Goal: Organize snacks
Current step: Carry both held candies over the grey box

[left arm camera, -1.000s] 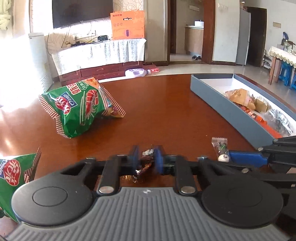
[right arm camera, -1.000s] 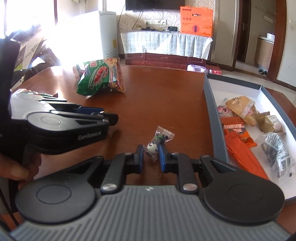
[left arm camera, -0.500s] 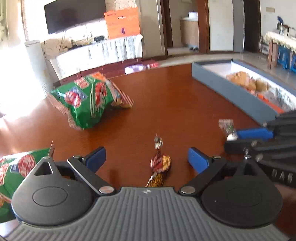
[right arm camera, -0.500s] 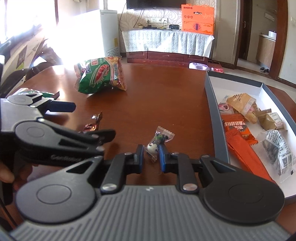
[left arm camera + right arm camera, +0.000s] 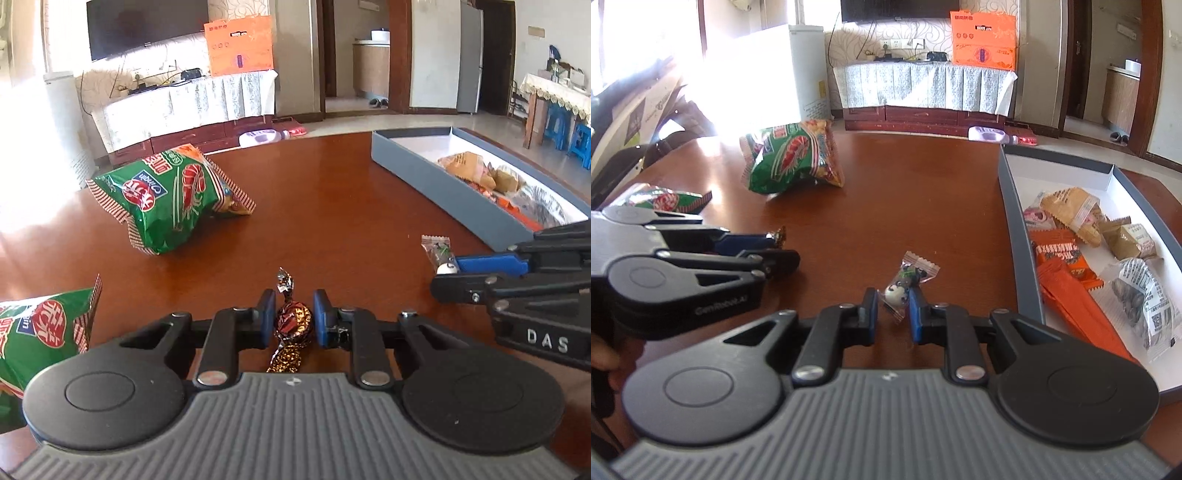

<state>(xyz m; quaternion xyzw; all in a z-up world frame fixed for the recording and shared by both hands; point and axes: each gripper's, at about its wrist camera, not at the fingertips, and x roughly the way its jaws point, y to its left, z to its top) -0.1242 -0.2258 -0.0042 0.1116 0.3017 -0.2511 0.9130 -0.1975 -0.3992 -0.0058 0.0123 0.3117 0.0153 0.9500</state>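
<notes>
At lower centre of the left wrist view, our left gripper (image 5: 294,314) is closing its jaws around a brown foil-wrapped chocolate (image 5: 293,326) that lies on the bench (image 5: 332,206); the blue pads stand just beside the wrapper, and we cannot tell whether they press on it yet. At middle right of the same view our right gripper (image 5: 448,275) enters from the edge with a clear-wrapped panda candy (image 5: 439,254) at its tip.

In the right wrist view, lower centre, the right gripper (image 5: 894,308) stands narrow, pinching the panda candy (image 5: 903,286) between its pads, the wrapper's far end resting on the bench (image 5: 923,192). The left gripper (image 5: 775,247) lies at middle left, the twisted end of the chocolate (image 5: 778,233) showing just beyond it.

Along the right edge a grey box (image 5: 1021,251) with a white floor holds orange packets (image 5: 1067,273) and several tan and clear wrapped snacks. One green shrimp-chip bag (image 5: 173,199) lies at upper left of the bench, and a second green bag (image 5: 40,332) at the lower left edge of the left wrist view.
</notes>
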